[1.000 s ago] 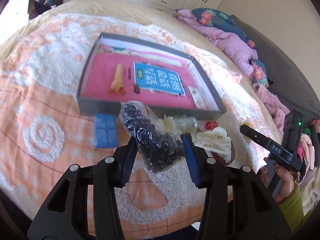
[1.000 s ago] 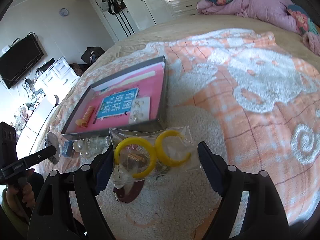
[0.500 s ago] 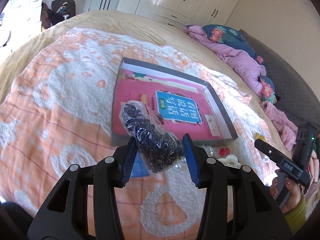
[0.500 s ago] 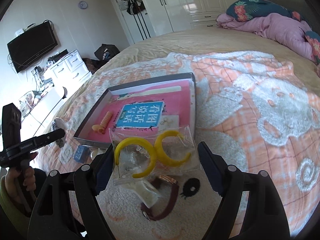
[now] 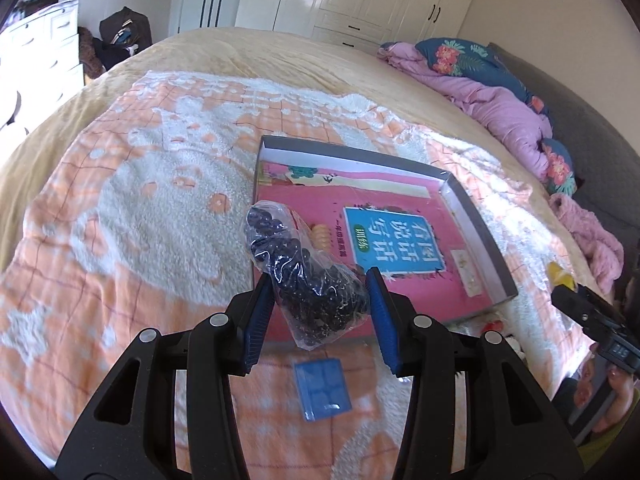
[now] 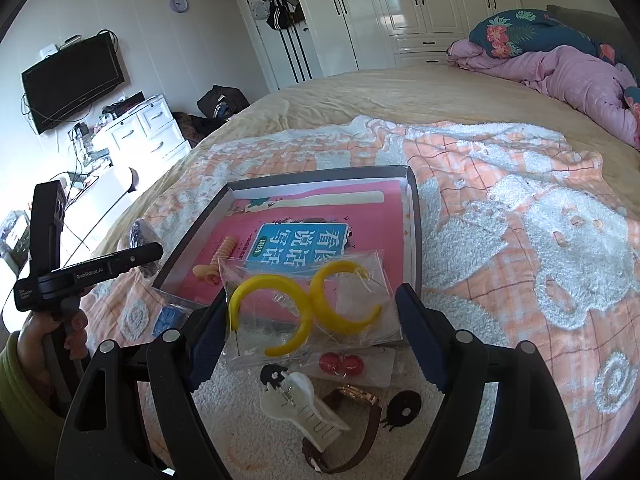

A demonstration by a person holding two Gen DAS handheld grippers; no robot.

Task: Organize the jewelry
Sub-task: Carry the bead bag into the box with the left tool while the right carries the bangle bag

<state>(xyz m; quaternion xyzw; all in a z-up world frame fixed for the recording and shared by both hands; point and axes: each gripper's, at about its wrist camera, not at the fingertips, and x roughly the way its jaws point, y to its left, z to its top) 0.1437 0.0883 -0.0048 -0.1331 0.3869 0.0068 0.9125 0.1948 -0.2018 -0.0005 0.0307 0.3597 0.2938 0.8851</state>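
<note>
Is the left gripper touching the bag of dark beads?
Touching. Left wrist view: both pads of the left gripper press the bag of dark beads.

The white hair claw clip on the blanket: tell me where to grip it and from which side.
Grip the white hair claw clip across its narrow middle, coming straight down from above. It lies flat on the blanket, long axis running near to far, so fingers close from left and right. Its toothed near end flares wider, and a brown-strapped watch lies close on its right, leaving little room there.

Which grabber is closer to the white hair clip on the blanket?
Right. The right gripper hangs just above the white hair clip; the left gripper is off by the tray's far side.
</note>
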